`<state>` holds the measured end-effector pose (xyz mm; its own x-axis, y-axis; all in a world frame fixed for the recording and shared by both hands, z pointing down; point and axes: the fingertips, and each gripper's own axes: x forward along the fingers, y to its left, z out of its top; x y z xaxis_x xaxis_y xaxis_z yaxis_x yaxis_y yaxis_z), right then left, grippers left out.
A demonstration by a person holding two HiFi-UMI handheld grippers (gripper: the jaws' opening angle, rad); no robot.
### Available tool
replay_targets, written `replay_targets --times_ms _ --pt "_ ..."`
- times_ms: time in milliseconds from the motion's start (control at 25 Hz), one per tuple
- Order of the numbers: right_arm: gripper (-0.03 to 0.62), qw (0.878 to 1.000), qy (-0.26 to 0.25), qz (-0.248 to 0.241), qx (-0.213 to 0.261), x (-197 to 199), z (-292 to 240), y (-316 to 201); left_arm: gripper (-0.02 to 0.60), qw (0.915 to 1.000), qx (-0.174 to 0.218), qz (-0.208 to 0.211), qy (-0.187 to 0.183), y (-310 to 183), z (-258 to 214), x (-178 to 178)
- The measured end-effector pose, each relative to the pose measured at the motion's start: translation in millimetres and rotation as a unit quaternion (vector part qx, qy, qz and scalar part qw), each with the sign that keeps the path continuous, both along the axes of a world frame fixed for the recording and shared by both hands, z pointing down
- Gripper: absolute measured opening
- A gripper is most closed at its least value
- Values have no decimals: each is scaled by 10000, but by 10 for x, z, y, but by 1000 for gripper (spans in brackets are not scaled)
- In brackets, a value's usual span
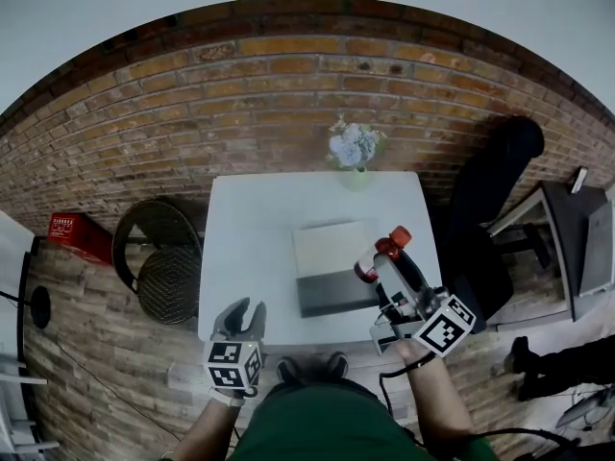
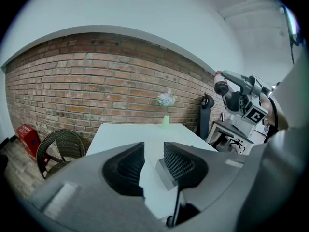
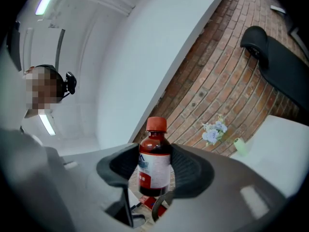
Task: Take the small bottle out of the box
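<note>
Table (image 1: 252,221): white, set against the brick wall (image 1: 240,94).
Box (image 1: 332,279): near the table's front, pale top, grey front.
Bottle (image 1: 378,254): dark, red cap, tilted, clamped in the right gripper (image 1: 371,265) at the box's right edge.
Left gripper (image 1: 244,308): jaws slightly apart, empty, at the table's front-left corner.
Flowers (image 1: 354,149): at the table's far edge.
Wicker chair (image 1: 159,257): left of the table.
Black chair (image 1: 490,200): right of the table.

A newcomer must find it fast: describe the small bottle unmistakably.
Start at the white table by the brick wall. Above its right side, the right gripper clamps the small bottle: dark brown, white label, the only red-capped thing there.
</note>
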<state>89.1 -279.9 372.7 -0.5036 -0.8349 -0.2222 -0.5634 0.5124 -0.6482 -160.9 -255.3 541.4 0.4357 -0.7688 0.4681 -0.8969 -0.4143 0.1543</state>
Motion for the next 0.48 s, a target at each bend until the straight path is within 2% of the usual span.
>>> replay_targets --times_ms 480 --pt "210 9985 -368 -261 316 -102 -159 52 130 10000 12 3 -28 -75 -36 49"
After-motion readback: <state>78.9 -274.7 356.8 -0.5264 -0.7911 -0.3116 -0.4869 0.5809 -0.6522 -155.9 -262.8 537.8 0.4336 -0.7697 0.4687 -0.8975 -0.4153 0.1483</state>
